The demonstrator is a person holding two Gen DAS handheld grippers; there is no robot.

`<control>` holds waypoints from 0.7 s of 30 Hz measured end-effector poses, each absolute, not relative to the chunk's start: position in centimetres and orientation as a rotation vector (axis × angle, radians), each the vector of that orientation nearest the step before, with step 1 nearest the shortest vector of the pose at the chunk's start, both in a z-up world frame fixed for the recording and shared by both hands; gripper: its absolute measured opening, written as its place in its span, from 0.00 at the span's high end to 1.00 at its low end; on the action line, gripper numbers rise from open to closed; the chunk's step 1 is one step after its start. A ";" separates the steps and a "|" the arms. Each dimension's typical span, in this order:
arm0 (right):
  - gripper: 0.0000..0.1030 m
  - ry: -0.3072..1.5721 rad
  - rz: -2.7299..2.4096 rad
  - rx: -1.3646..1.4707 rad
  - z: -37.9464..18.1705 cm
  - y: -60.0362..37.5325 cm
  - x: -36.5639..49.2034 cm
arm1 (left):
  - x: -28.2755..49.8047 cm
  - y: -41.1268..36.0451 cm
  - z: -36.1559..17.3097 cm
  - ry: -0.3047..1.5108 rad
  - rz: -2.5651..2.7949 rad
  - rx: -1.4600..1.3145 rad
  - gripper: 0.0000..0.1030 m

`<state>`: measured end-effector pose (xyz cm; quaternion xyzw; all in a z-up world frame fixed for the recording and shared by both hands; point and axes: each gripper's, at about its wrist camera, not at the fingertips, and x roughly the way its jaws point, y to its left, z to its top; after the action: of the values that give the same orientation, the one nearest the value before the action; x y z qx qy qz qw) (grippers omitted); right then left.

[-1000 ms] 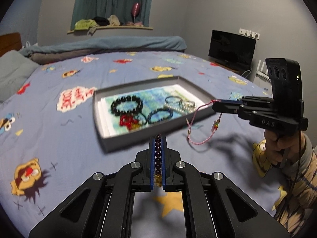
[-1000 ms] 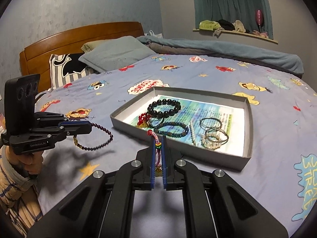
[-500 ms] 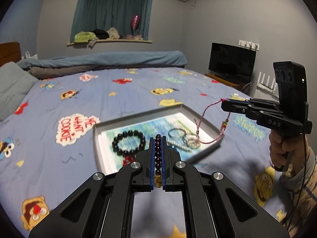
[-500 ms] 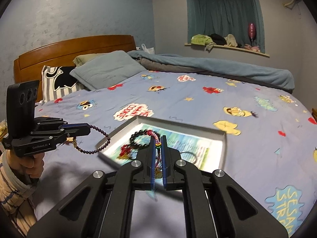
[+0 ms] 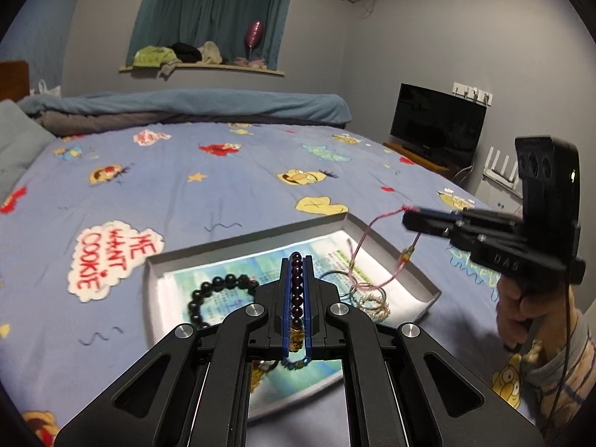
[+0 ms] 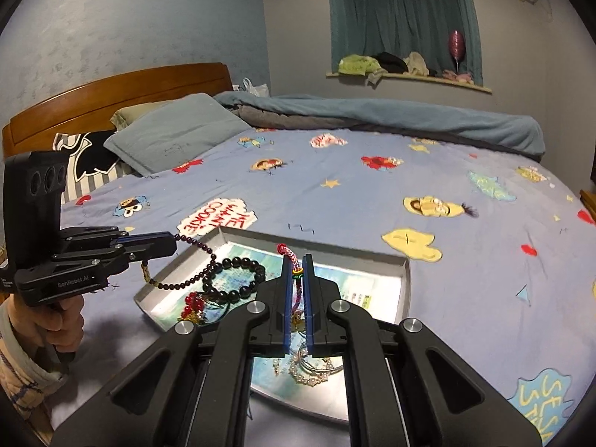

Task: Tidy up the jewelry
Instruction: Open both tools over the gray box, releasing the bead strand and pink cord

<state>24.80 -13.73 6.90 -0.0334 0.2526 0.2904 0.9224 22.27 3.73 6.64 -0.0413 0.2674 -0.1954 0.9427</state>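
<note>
Grey tray (image 5: 395, 257) on bed: 2 tools now raised over it from beside it, left tool (image 5: 297, 260) clenched on purple bead strand (image 6: 193, 246), right tool (image 6: 297, 260) clenched on pink cord bracelet (image 5: 367, 231), both apparently ready to drop in.

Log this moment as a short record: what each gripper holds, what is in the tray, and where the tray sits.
left gripper: shut on dark bead strand, hanging over the tray
right gripper: shut on pink cord bracelet, dangling above the tray
tray: grey, on the cartoon bedsheet
tray contents: black bead bracelet, red bead piece, metal rings
</note>
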 end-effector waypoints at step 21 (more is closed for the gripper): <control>0.95 0.670 0.508 -0.069 1.7 -14.8 28.1 | 25.6 0.7 1.2 0.725 -0.365 -0.075 0.94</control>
<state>28.14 -14.84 1.73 -0.0334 0.3253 0.2465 0.9123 25.58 0.67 1.23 -0.0366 0.3523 -0.1773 0.9182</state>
